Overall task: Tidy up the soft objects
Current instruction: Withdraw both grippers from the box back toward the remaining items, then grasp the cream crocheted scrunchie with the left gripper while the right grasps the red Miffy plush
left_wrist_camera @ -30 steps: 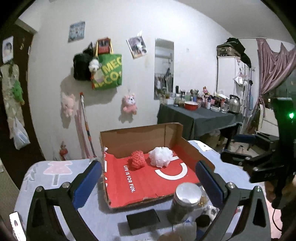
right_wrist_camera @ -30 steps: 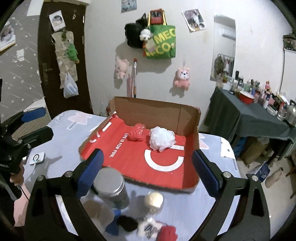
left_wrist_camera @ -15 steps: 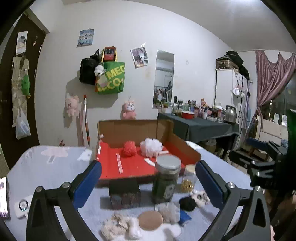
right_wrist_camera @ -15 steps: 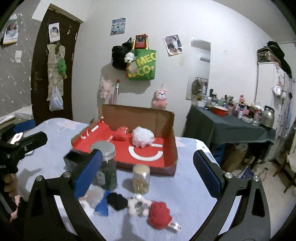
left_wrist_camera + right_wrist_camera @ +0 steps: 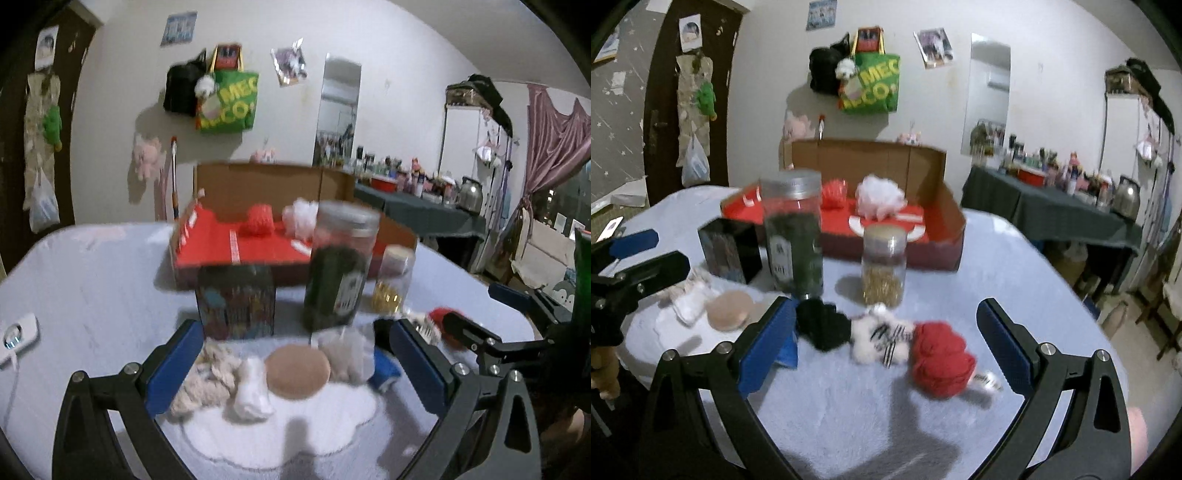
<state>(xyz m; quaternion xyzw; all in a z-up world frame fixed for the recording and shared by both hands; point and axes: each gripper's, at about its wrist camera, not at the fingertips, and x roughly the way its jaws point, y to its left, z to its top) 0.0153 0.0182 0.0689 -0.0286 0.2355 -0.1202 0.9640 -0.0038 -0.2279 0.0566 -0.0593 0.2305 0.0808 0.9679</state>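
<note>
Red yarn-like ball (image 5: 940, 363): lies on the pale blue tabletop (image 5: 1015, 266), low in the right wrist view, inside the span of the right gripper (image 5: 886, 350) and nearer its right-hand finger. Fingers (image 5: 1004, 350) of this gripper: spread wide, holding nothing.

White plush with striped ribbon (image 5: 882, 338) and black fluffy piece (image 5: 822, 326): touching in a row with the red ball. The row's long axis runs crosswise to the right gripper's fingers, black end by the left-hand finger.

Left gripper (image 5: 295, 369): fingers (image 5: 173, 369) spread wide, holding nothing. Between them, on a white fluffy mat (image 5: 280, 435): a beige knit bundle (image 5: 207, 380), a white soft piece (image 5: 253, 391), a tan round puff (image 5: 297, 371) and a grey pouch (image 5: 347, 356), all close together.

Destination, by judgement: red-lined cardboard tray (image 5: 945, 184), at the far side of the tabletop, already holding a red mesh ball (image 5: 833, 194) and a white mesh pouf (image 5: 881, 197).

Obstructions: dark jar (image 5: 794, 232), small glass jar (image 5: 884, 266) and black box (image 5: 729, 249) stand between both grippers and the tray.

Nearer hand: right for the red ball row, left for the mat group. Views are motion-blurred.
</note>
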